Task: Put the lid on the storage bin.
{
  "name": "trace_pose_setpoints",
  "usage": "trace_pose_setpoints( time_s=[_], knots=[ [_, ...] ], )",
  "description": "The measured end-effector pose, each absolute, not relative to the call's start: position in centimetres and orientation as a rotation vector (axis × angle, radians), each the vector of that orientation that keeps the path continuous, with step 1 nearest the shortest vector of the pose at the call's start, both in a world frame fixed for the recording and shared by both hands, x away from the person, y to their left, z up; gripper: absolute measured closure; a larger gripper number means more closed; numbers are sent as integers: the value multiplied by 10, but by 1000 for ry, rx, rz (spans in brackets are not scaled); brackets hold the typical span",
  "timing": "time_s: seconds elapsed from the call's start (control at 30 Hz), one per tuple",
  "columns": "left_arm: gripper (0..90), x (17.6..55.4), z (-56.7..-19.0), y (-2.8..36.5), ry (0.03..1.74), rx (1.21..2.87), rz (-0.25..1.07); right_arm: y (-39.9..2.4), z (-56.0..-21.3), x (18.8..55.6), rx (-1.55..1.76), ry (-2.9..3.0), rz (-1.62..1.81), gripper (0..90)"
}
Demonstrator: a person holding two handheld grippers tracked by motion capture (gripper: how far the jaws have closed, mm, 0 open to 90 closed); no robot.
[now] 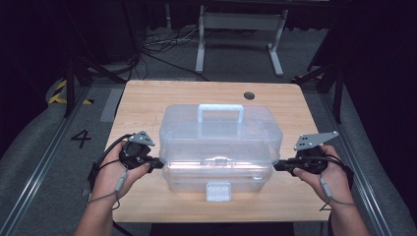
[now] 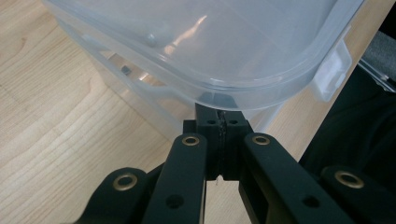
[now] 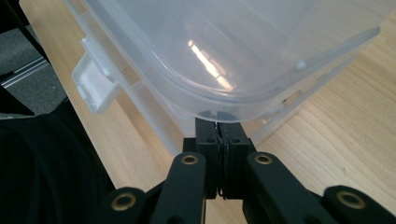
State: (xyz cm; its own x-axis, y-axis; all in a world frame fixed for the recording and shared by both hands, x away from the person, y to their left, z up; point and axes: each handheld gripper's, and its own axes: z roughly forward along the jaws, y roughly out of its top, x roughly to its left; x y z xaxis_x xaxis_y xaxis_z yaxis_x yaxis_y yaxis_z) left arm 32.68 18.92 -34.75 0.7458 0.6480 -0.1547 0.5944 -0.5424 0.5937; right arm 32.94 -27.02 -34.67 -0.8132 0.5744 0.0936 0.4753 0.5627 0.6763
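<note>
A clear plastic box (image 1: 219, 172) with a domed lid (image 1: 219, 135) and a pale handle (image 1: 221, 112) stands in the middle of the wooden table (image 1: 142, 98). Its front latch (image 1: 219, 191) hangs down at the near side. My left gripper (image 1: 160, 163) is at the box's left end. It is shut, and its tips (image 2: 219, 114) are tucked under the lid's rim (image 2: 224, 93). At the right end my right gripper (image 1: 278, 165) is also shut, its tips (image 3: 218, 122) under the lid's rim (image 3: 219, 100). Nothing shows between either pair of jaws.
A round cable hole (image 1: 249, 95) sits near the table's far edge. Beyond the table stands a white desk frame (image 1: 241, 24) with cables on the floor. A floor marking "4" (image 1: 81, 138) lies to the left. The latch (image 3: 93, 84) shows at the table's near edge.
</note>
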Motion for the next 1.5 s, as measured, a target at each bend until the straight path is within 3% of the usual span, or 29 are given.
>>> trace_pose_setpoints(
  time_s=[1.5],
  knots=[
    [892, 326, -358, 188, 911, 2481, 8, -260, -362, 331, 871, 2842, 834, 888]
  ],
)
